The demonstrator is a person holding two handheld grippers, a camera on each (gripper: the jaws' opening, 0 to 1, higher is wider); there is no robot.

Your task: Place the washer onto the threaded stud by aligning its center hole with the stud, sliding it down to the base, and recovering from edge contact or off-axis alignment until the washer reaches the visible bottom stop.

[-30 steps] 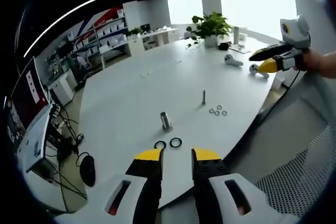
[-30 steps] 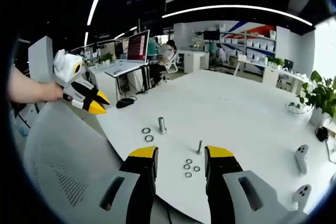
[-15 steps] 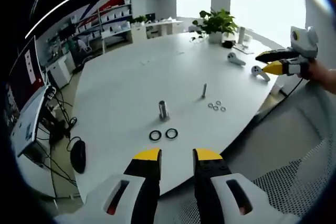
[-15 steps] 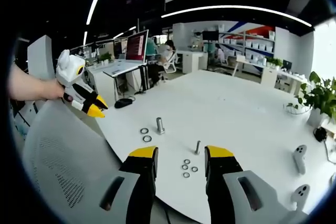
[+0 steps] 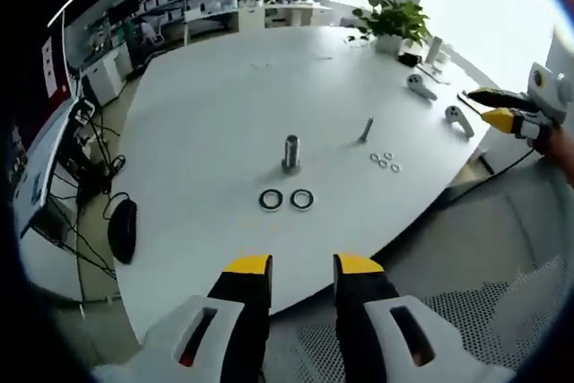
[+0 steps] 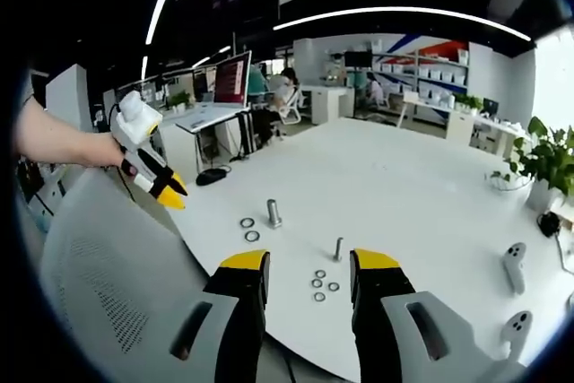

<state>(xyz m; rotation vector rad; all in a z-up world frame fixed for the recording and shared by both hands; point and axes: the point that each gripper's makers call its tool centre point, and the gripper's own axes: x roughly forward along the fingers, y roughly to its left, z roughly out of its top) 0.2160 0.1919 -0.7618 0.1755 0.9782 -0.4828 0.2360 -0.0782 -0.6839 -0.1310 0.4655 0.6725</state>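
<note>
On the white table (image 5: 206, 114) a thin threaded stud (image 5: 367, 129) (image 6: 338, 248) stands upright with several small washers (image 5: 384, 161) (image 6: 321, 284) lying beside it. A thicker metal stud (image 5: 291, 152) (image 6: 273, 213) stands nearby, with two large dark washers (image 5: 286, 199) (image 6: 250, 229) flat on the table in front of it. My left gripper (image 5: 303, 266) (image 6: 160, 182) hovers off the table's near edge, open and empty. My right gripper (image 6: 310, 265) (image 5: 499, 107) is also off the table edge, behind the small washers, open and empty.
Two white hand controllers (image 5: 437, 101) (image 6: 513, 266) lie near the table's far side, by a potted plant (image 5: 395, 20). A grey mesh chair (image 6: 99, 266) stands against the table edge under both grippers. Desks, monitors and shelves lie beyond the table.
The left gripper view has lifted and tipped down over the table. In the right gripper view the left gripper has drifted a little right. The studs and washers have not moved.
</note>
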